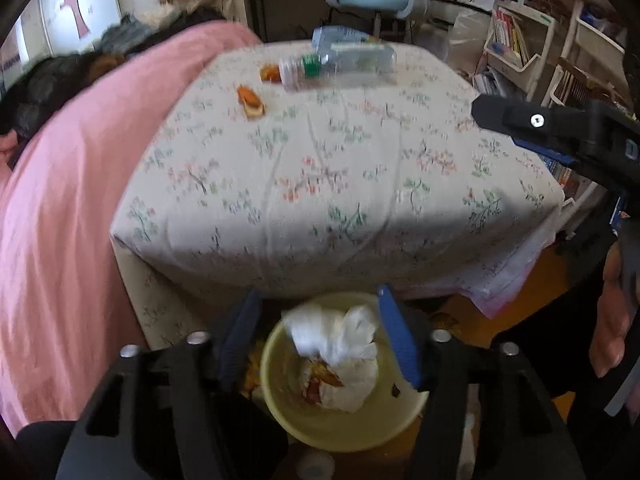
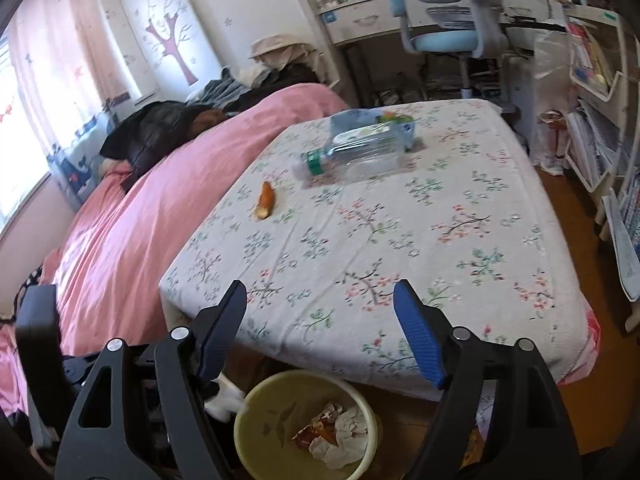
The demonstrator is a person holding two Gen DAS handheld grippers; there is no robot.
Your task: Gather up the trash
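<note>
Trash lay in more than one spot. Some was in a yellow bin [image 1: 340, 424] on the floor, right by the near edge of a flowered bed [image 1: 340, 184]. A white crumpled tissue [image 1: 332, 336] was at the mouth of the bin, between the blue fingers of the left gripper [image 1: 320, 340]. Those fingers were spread, and the picture was too blurry to tell if they touched the tissue. Under it in the bin were more white paper and an orange wrapper [image 2: 320, 428].

On the bed, a clear plastic bottle [image 2: 352, 160] with a green band lay on its side, far from the bin. Behind it, touching it, was a blue pack of wipes [image 2: 376, 124]. An orange peel [image 2: 266, 200] lay near the bottle's cap end, toward the pink blanket [image 2: 160, 208]. In the left view a second bit of peel [image 1: 270, 72] showed close to the cap.

The right gripper [image 2: 320, 336] hung over the near edge of the bed with its fingers spread wide and nothing between them. It was above the bin. A hand [image 1: 612, 312] showed at the right side of the left view, holding that gripper.

A blue chair [image 2: 448, 40] stood by a desk far behind the bed
</note>
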